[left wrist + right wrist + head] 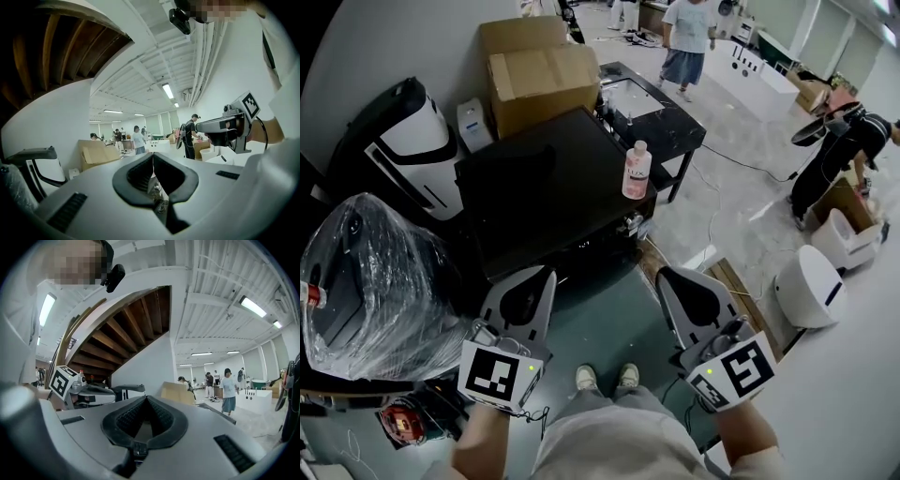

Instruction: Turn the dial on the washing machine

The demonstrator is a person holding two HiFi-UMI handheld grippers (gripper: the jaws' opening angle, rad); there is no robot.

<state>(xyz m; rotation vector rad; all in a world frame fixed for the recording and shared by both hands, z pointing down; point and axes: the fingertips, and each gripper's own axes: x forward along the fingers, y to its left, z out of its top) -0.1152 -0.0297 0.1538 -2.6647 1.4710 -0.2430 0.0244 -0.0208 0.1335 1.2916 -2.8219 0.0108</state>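
Right, both tools are up in front of the person and both are closed on nothing. The left gripper (543, 276) has its jaws pressed together at the tips, as its own view (152, 155) shows, with only the open hall beyond them. The right gripper (667, 277) is clenched the same way (146, 399), and nothing sits between its dark pads (125, 417).

From the head view, the two grippers hang side by side above the person's shoes (607, 377), well apart from each other and pointing forward. Just ahead of them is a big dark box, which I take to be the washing machine (534, 192), though it's too dark to make out detail. Neither gripper touches it. A pink bottle (637, 171) stands upright at its right edge.

Off to the left sits a plastic-wrapped appliance (380, 281), and behind it is a white-and-black machine (408, 141). A cardboard box (542, 82) is behind the dark unit, beside a black table (661, 117). People (685, 42) stand further back.
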